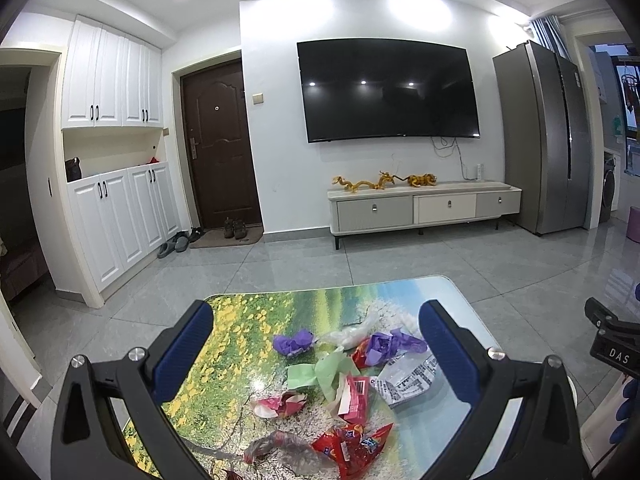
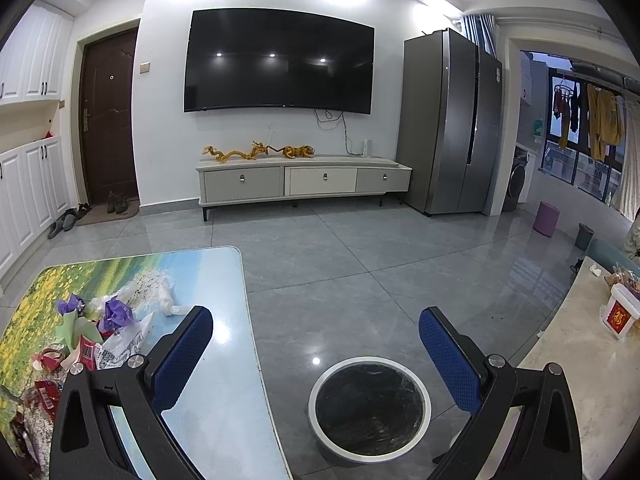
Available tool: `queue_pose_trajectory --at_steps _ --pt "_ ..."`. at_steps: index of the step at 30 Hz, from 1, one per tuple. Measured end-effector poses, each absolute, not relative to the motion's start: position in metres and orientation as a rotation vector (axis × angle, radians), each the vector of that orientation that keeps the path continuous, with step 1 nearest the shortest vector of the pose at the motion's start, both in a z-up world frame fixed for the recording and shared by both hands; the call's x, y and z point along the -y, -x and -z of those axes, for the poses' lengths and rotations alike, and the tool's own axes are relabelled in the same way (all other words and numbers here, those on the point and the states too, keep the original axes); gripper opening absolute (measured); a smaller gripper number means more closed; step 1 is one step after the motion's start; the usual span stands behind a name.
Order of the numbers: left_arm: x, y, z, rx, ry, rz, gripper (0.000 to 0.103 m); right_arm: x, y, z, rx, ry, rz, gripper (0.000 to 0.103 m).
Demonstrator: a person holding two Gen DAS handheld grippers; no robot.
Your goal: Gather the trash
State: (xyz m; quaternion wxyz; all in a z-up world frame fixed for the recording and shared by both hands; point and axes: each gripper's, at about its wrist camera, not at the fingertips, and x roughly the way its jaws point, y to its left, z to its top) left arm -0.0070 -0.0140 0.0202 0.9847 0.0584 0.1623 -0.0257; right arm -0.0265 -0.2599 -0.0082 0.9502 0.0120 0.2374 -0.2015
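Note:
Trash lies in a pile on the picture-top table [image 1: 224, 344]: purple paper wads [image 1: 294, 342], green paper [image 1: 320, 372], red snack wrappers [image 1: 352, 448], a white printed bag [image 1: 408, 380] and clear plastic [image 1: 352, 332]. My left gripper [image 1: 316, 344] is open and empty, held above the pile. My right gripper [image 2: 316, 344] is open and empty, held over the table's right edge and above a round bin [image 2: 368, 408] with a black liner on the floor. The pile also shows at the left of the right wrist view [image 2: 92, 332].
A marble counter [image 2: 576, 360] with a red and white box [image 2: 618, 316] is at the right. Grey tiled floor [image 2: 360, 264] lies beyond the table. A TV cabinet [image 2: 304, 180], a fridge [image 2: 452, 120], a purple stool [image 2: 546, 218] and a small grey bin [image 2: 585, 236] stand farther off.

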Motion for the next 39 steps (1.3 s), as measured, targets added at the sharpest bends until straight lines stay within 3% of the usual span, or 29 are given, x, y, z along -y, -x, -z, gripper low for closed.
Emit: queue_pose_trajectory --at_steps 39 --pt "0.022 0.011 -0.018 -0.273 -0.143 0.031 0.103 0.264 0.031 0.003 -0.431 -0.050 0.427 0.103"
